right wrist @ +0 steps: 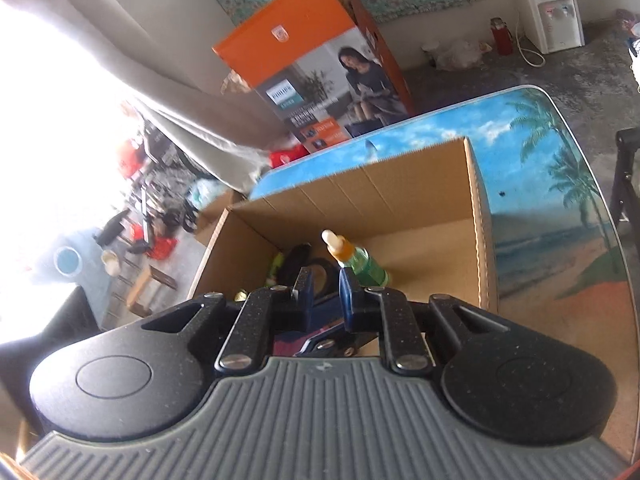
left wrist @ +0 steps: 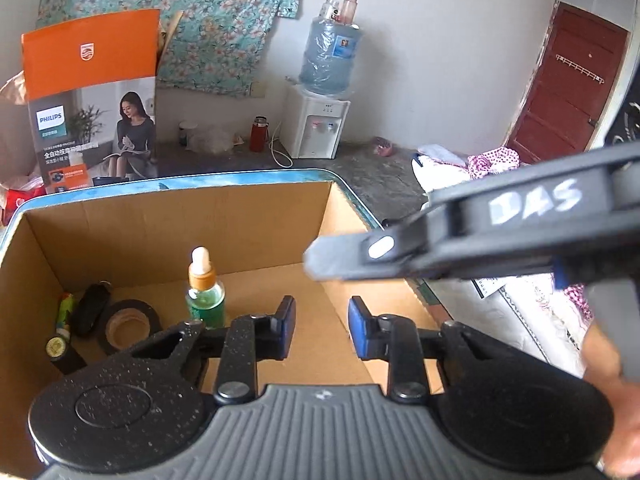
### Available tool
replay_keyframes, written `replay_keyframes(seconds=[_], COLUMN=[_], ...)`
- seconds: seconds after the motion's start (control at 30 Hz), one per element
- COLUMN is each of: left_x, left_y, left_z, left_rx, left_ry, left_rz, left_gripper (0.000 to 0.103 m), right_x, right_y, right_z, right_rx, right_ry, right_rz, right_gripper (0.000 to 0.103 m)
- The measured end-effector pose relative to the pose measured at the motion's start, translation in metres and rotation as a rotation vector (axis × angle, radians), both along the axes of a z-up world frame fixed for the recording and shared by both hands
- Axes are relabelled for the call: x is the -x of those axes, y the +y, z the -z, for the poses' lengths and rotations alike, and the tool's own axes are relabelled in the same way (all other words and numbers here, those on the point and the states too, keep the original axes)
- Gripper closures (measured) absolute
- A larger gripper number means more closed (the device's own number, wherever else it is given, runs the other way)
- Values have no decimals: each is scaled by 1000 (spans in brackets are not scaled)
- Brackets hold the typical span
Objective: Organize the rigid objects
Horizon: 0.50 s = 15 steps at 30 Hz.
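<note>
An open cardboard box [left wrist: 160,232] [right wrist: 400,200] stands on a beach-print table [right wrist: 540,200]. Inside it a green dropper bottle [left wrist: 205,296] [right wrist: 360,266] stands upright. At the box's left end lie a black tape roll [left wrist: 128,324], a black oblong object [left wrist: 92,308], a green-yellow tube [left wrist: 65,310] and a black cylinder with a gold end [left wrist: 62,354]. My left gripper [left wrist: 322,324] hangs over the box to the right of the bottle, open, with nothing between its blue pads. My right gripper [right wrist: 325,292] [left wrist: 320,260] reaches in from the right above the box, shut and holding nothing.
A tall orange Philips carton [left wrist: 92,100] [right wrist: 312,60] stands behind the table. On the floor by the far wall are a water dispenser [left wrist: 320,120] and a red flask [left wrist: 258,134]. A red door [left wrist: 568,80] is at the right. A hand [left wrist: 608,360] holds the right gripper.
</note>
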<state>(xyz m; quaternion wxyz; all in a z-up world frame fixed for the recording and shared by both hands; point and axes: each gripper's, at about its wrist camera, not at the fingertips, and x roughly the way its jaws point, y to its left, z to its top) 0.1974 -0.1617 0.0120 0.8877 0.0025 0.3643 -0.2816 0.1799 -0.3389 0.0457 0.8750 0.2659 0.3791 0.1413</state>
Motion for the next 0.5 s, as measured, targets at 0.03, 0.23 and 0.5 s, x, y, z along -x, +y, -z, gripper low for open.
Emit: replay_keyframes(seconds=[0.03,0.23,0.5], left_x=[2,28,90], left_y=[3,28,53], left_z=[-1,-11,-4], left_rx=[-2,-18,-53], left_ry=[-6,-33,-22], left_rz=[0,23,109], left_gripper=[72,50,39], right_x=[5,54,143], right_y=[-4,-16,-26], right_z=[-2,-16,13], right_rx=[-18,-77,-209], right_ry=[-18,-100,-66], right_rz=[0,1,69], right_gripper=[88,85,55])
